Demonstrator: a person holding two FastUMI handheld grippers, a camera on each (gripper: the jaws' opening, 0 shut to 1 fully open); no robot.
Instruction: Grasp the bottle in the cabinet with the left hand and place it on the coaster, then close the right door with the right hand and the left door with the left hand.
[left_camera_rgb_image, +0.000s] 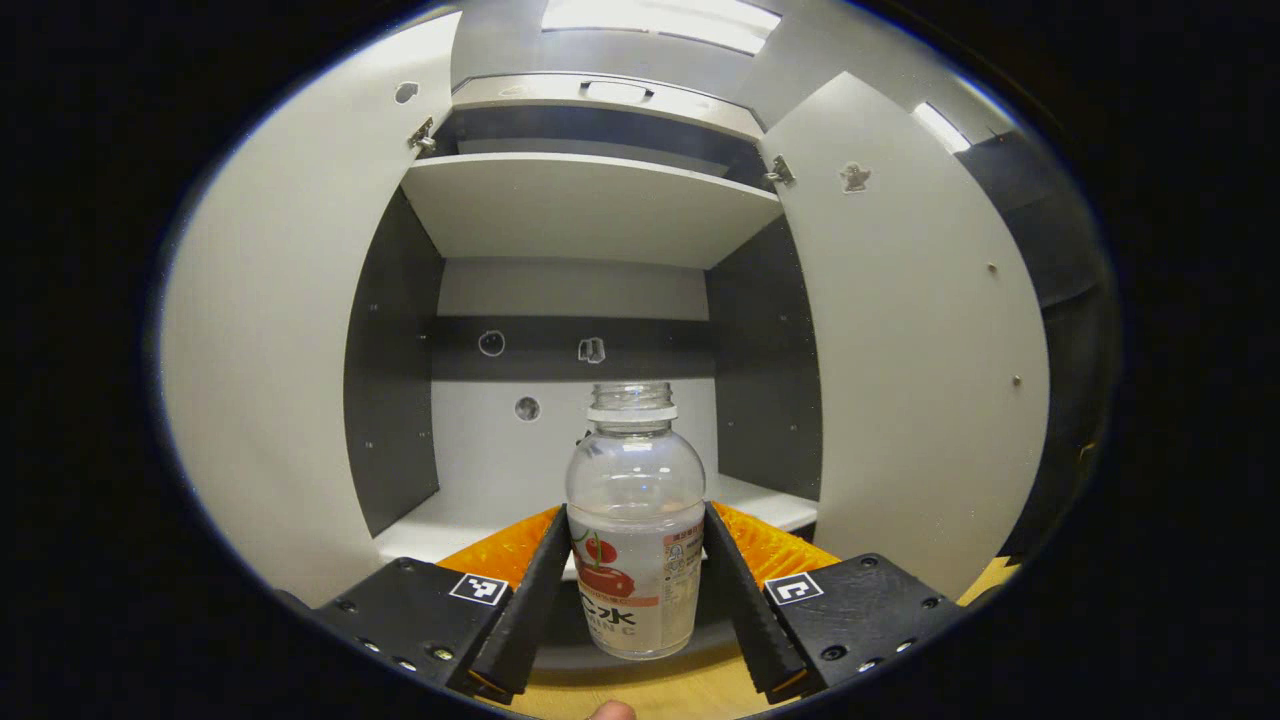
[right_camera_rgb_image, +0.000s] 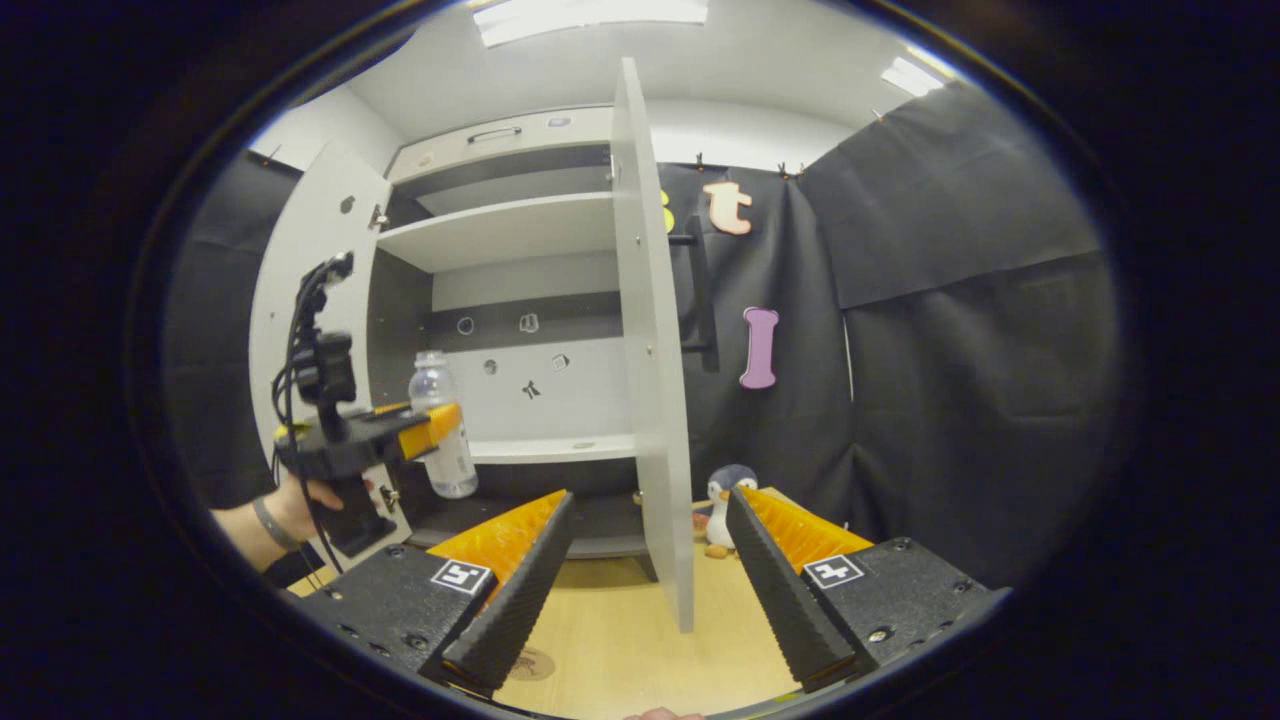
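A clear, capless bottle (left_camera_rgb_image: 634, 470) with a red-and-white label stands upright between the fingers of my left gripper (left_camera_rgb_image: 635, 560), which is shut on its lower half. It hangs in front of the open cabinet's lower shelf (left_camera_rgb_image: 470, 515). In the right gripper view the left gripper (right_camera_rgb_image: 425, 432) and bottle (right_camera_rgb_image: 441, 400) sit off to the left, held by a hand (right_camera_rgb_image: 290, 510). My right gripper (right_camera_rgb_image: 645, 600) is open and holds nothing, with the edge of the open right door (right_camera_rgb_image: 655, 400) just ahead between its fingers. A round brown coaster (right_camera_rgb_image: 530, 663) lies on the wooden table (right_camera_rgb_image: 620, 640) by its left finger.
The left door (right_camera_rgb_image: 315, 290) stands wide open beside the left gripper. An upper shelf (left_camera_rgb_image: 590, 205) spans the cabinet. A penguin plush (right_camera_rgb_image: 722, 505) stands on the table past the right door, against the black cloth wall.
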